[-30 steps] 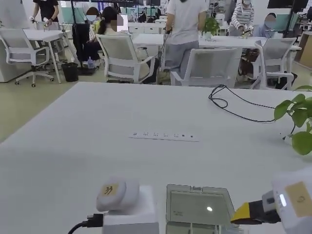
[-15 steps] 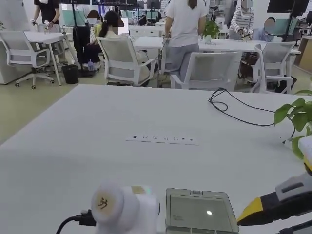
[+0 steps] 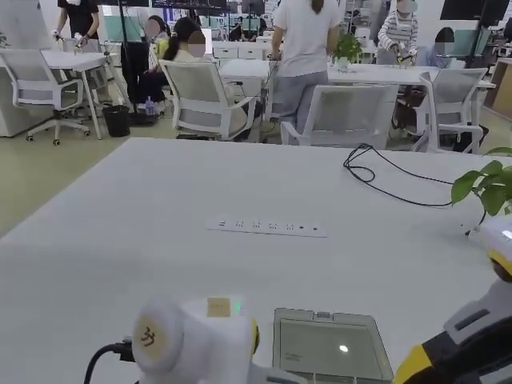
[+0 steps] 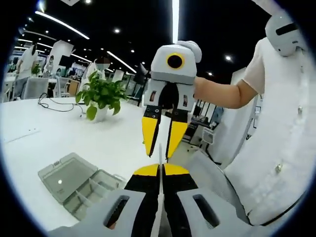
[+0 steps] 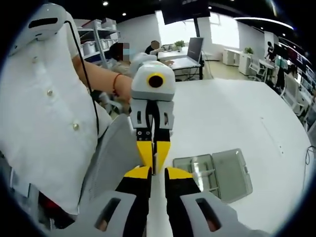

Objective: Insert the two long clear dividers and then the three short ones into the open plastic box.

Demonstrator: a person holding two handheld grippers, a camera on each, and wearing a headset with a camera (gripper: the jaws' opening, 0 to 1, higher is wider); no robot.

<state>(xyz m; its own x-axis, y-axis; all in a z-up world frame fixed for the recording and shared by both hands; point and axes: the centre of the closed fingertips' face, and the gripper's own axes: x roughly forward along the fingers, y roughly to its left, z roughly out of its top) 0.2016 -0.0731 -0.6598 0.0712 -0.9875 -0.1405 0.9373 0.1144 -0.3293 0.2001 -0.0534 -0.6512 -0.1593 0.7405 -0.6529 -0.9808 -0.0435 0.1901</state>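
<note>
Left gripper view: left claw (image 4: 160, 169) clamps clear divider (image 4: 160, 162), facing right claw (image 4: 160, 155) slightly apart.

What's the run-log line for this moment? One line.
left tool shut on clear divider | right tool facing it, grip unclear | box open on table

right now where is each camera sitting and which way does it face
left gripper view: on the left gripper, shut on a clear divider, facing the person's right; sees the right gripper, plant, white shirt.
right gripper view: on the right gripper, facing back at the left gripper; shirt and forearm show.
head view: on the headset, looking forward and down across the table; both grippers poke in at the bottom edge.
shared: the two gripper views face each other; the open plastic box lies in all three.
</note>
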